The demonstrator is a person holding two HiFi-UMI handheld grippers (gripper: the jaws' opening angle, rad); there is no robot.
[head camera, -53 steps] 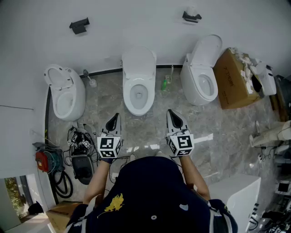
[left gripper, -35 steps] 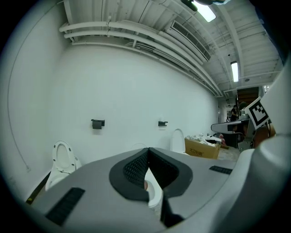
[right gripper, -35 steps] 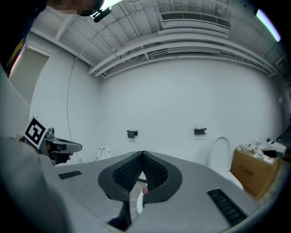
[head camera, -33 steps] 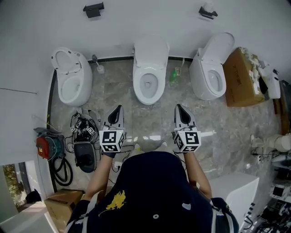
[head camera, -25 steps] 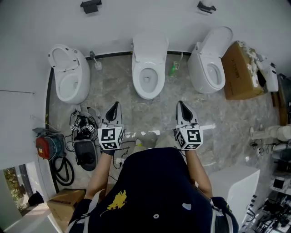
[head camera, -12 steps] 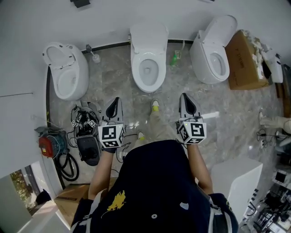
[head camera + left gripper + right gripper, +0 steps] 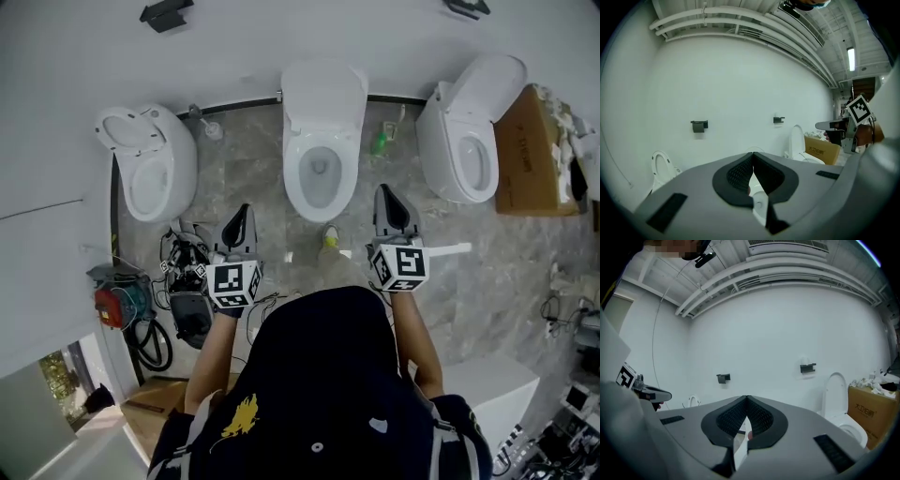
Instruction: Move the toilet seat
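Three white toilets stand along the far wall. The middle toilet [image 7: 322, 169] is straight ahead of me, its lid [image 7: 324, 89] raised against the wall and its bowl open. My left gripper [image 7: 241, 214] is held in the air short of the bowl's left side, shut and empty. My right gripper [image 7: 383, 192] hangs just right of the bowl's front, also shut and empty. In the left gripper view the left gripper [image 7: 752, 155] shows its pads pressed together. The right gripper view shows the same of the right gripper [image 7: 746, 400]. Neither touches the toilet.
The left toilet [image 7: 148, 173] has its seat up; the right toilet [image 7: 469, 141] has its lid up. A green bottle [image 7: 380, 143] and a toilet brush [image 7: 208, 127] stand between them. A cardboard box [image 7: 532, 155] sits at right, cables and gear [image 7: 187, 281] on the floor at left.
The person has stepped forward toward the middle toilet, one foot now showing near its base. Both grippers came nearer to the bowl and stayed shut.
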